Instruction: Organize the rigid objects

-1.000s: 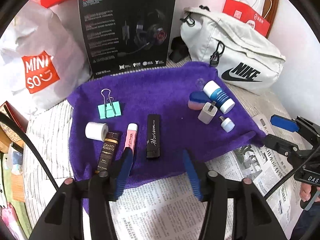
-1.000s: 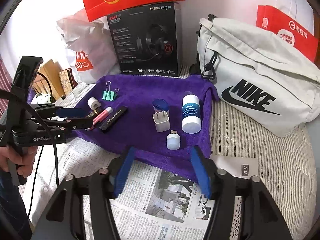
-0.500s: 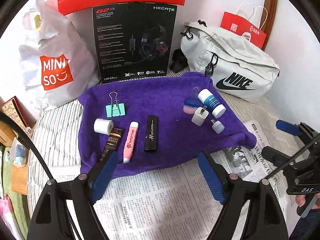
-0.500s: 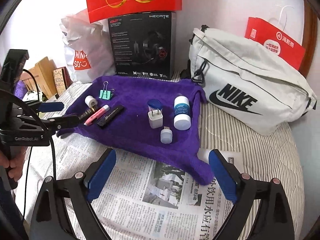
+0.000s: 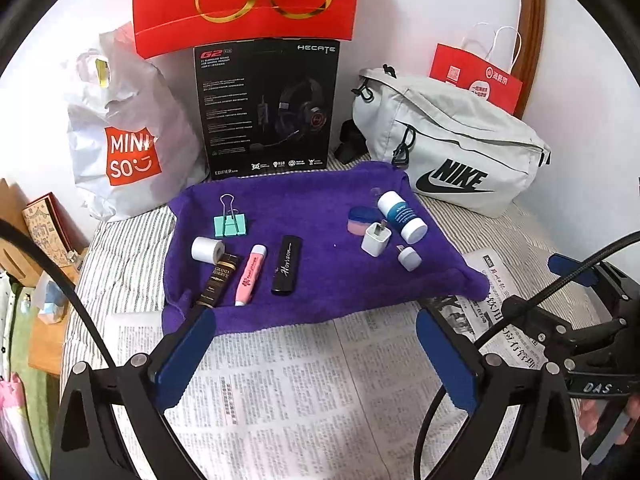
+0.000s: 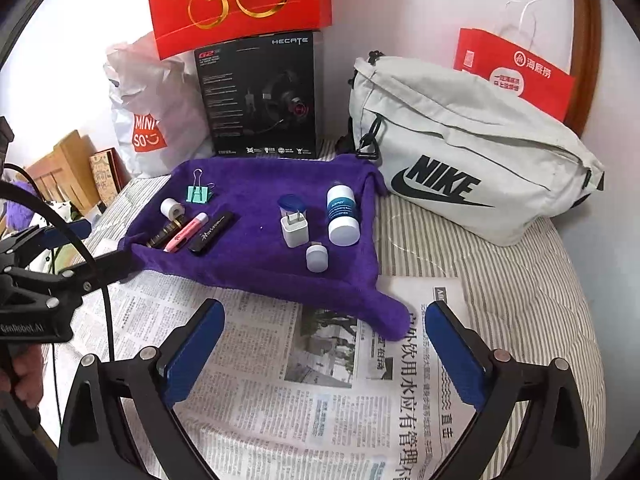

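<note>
left wrist view: small items on purple towel beyond empty, opening hand-held gripper

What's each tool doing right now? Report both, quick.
Left tool: jaws opening, nothing between them, over the newspaper.
Right tool: jaws opening, nothing between them.

Newspaper in lower centre of frame: bare, open approach. Purple towel mid-frame: clear lane down its centre between the black bar at left and white plug at right. Upper frame blocked by headset box, white plastic bag, grey Nike bag. Right gripper stands at the right edge.
</note>
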`<state>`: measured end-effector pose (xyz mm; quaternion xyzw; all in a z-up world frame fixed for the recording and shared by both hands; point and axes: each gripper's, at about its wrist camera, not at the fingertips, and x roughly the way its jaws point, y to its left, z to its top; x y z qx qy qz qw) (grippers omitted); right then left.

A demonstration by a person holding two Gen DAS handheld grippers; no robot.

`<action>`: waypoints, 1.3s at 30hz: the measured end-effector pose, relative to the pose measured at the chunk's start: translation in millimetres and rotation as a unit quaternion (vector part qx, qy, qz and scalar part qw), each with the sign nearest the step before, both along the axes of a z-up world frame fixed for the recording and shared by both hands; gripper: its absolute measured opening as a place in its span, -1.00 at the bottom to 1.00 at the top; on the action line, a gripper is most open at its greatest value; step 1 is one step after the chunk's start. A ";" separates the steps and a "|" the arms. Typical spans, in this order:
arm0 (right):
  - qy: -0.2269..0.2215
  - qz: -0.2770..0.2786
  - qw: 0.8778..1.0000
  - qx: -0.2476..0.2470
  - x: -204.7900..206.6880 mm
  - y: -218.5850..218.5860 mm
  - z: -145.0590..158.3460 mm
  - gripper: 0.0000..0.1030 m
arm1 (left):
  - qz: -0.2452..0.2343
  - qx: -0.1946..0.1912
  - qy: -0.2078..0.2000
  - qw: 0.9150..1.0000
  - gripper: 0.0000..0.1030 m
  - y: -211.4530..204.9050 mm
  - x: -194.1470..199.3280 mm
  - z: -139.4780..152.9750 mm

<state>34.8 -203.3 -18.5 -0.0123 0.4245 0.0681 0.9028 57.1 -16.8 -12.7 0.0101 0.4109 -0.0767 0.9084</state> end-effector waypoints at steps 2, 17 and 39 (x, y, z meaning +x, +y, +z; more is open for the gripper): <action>0.005 0.000 1.000 0.003 -4.3 -1.1 1.0 0.93 | 0.007 0.008 0.001 1.000 0.97 -3.4 -2.3 -0.3; 0.024 -0.033 0.999 0.023 -15.4 -14.2 6.3 0.93 | 0.056 -0.011 0.005 0.998 0.97 8.5 -21.8 3.9; 0.011 -0.038 0.999 -0.002 -24.9 -8.0 14.3 0.93 | 0.071 0.028 0.005 0.997 0.97 9.1 -34.2 9.8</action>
